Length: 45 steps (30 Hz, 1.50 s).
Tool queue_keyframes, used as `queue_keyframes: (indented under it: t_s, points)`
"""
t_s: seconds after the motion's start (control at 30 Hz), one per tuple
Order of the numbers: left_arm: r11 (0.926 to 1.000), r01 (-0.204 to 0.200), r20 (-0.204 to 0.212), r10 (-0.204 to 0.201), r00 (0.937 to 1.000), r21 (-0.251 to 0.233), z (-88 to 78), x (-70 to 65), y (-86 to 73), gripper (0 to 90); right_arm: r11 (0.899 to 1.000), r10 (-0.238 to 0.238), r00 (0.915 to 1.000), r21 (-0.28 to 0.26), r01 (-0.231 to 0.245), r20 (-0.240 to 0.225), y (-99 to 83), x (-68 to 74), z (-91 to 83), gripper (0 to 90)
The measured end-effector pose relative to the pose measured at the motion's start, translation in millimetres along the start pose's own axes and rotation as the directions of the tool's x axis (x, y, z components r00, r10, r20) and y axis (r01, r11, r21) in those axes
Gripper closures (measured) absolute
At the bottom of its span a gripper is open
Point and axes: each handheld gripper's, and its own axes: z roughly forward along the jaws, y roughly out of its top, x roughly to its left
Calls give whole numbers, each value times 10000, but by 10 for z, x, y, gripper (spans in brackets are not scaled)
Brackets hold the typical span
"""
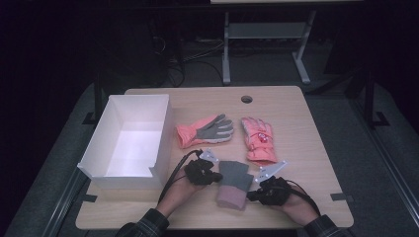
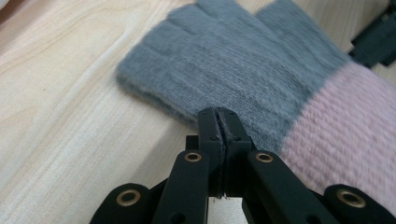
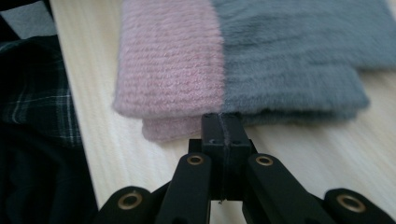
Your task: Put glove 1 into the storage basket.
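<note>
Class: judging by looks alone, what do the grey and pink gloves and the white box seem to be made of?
Grey and pink gloves: fuzzy knitted yarn, probably wool or acrylic; ribbed rows and soft nap show. White box: likely matte cardboard or foam board; thin, flat, dull walls.

The tall white cardboard box [image 1: 129,139] blocks the table's left side. Two salmon-pink ski gloves [image 1: 205,131] [image 1: 259,139] lie across the middle. Bare light wooden tabletop [image 1: 311,148] on the right and along the far edge gives free passage.
</note>
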Motion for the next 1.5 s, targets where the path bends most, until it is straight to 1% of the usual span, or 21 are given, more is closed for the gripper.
queue_keyframes:
  t_s: [0.17,0.23,0.27,0.33,0.4,0.47,0.53,0.57,0.6,0.63,0.73,0.77,0.8,0.87,0.97,1.03,1.17,1.23,1.3,1.37,1.5]
  points:
    - [9999,-43,-46,43,10000,100,19,28,22,887,9993,-365,9990,118,368,-252,63,129,105,900]
    - [9998,-164,-231,168,9996,148,29,17,29,886,9983,-576,9979,102,579,-303,90,176,144,900]
    - [9988,-388,-284,396,9988,297,24,24,35,883,9987,-499,9980,38,500,-377,101,206,155,900]
    - [9997,-172,-278,177,9995,177,37,16,38,883,9978,-666,9969,-49,664,-420,127,257,192,900]
    - [9995,-227,-246,233,9994,221,38,38,46,883,9971,-758,9960,-75,755,-476,148,288,227,900]
    - [9999,-70,-255,73,9996,132,42,49,54,883,9954,-960,9941,-80,957,-504,177,313,268,900]
    - [9994,-226,-230,232,9995,270,29,81,63,883,9937,-1123,9922,-115,1119,-541,204,342,314,900]
    - [9999,-64,-222,66,9997,121,39,76,63,883,9926,-1213,9912,-71,1211,-530,215,354,332,900]
    - [9994,-223,-211,229,9995,277,23,90,65,883,9907,-1362,9894,-93,1359,-505,223,361,348,900]
    - [9995,-206,-215,211,9995,231,19,89,63,879,9891,-1474,9877,-88,1472,-530,228,362,348,900]
    - [9999,4,-215,-7,9998,-158,-24,69,65,857,9927,-1204,9914,-107,1200,-516,198,351,274,899]
    - [9998,-156,-212,154,9997,-128,-60,72,70,834,9960,-881,9945,-181,872,-560,178,348,227,891]
    - [9997,-77,-191,73,9998,-217,-87,53,79,816,9976,-650,9964,-268,636,-537,152,338,177,874]
    - [9994,-218,-236,211,9995,-262,-142,21,92,751,9983,-460,9983,-385,447,-352,101,296,78,824]
    - [9988,-244,-277,232,9993,-421,-213,-50,107,591,9977,-145,9999,-662,150,72,8,210,-57,703]
    - [9990,-382,-254,375,9990,-252,-247,-89,116,500,9973,133,9993,-726,-108,345,-45,176,-115,628]
    - [9985,-490,4,490,9988,-250,-202,-179,122,319,9934,796,9925,-897,-713,927,-187,59,-236,456]
    - [9985,-537,104,538,9985,-68,-163,-227,134,263,9892,1157,9883,-1015,-1056,998,-245,6,-302,379]
    - [9983,-575,75,575,9983,-4,-100,-284,141,224,9838,1512,9815,-1142,-1379,1171,-306,-41,-353,296]
    - [9966,-788,-8,789,9969,238,-49,-321,147,200,9804,1734,9756,-1170,-1582,1343,-363,-87,-385,222]
    - [9959,-825,-224,833,9963,367,33,-351,147,171,9723,2074,9645,-1431,-1848,1636,-433,-169,-426,137]
